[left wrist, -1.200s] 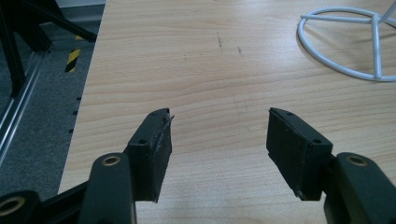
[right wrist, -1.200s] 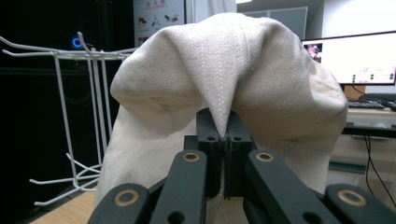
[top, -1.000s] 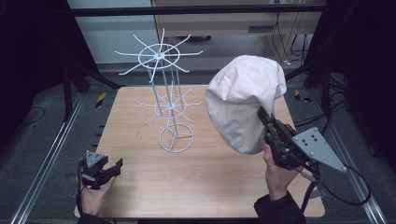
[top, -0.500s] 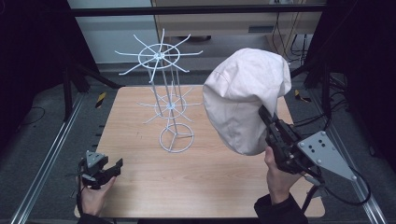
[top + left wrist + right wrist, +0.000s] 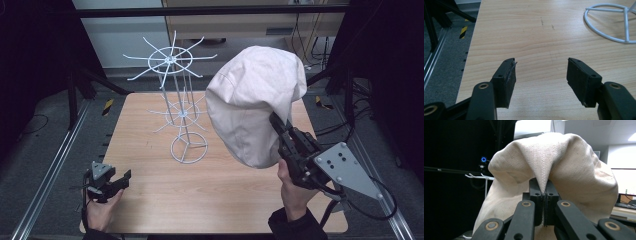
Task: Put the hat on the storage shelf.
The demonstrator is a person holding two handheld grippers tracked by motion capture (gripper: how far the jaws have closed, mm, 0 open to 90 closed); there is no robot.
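Note:
A cream cloth hat [image 5: 255, 100] hangs in the air over the right half of the table, held up by my right gripper [image 5: 278, 127], which is shut on a fold of its fabric. In the right gripper view the jaws meet on that pinched fold of the hat [image 5: 564, 162], right gripper [image 5: 544, 193]. A white wire rack [image 5: 175, 90] with spoked tiers stands at the table's middle, left of the hat. My left gripper [image 5: 120, 179] rests open near the front left corner; the left gripper [image 5: 540, 72] has bare wood between its pads.
The wooden table [image 5: 150, 200] has metal rails along both sides and dark floor beyond. The rack's ring base [image 5: 614, 25] lies ahead and right of the left gripper. Cables trail from the right gripper past the table's right edge.
My right gripper has lifted the hat a little higher and shifted slightly, tilting its grey plate lower. The left gripper and the rack have stayed put.

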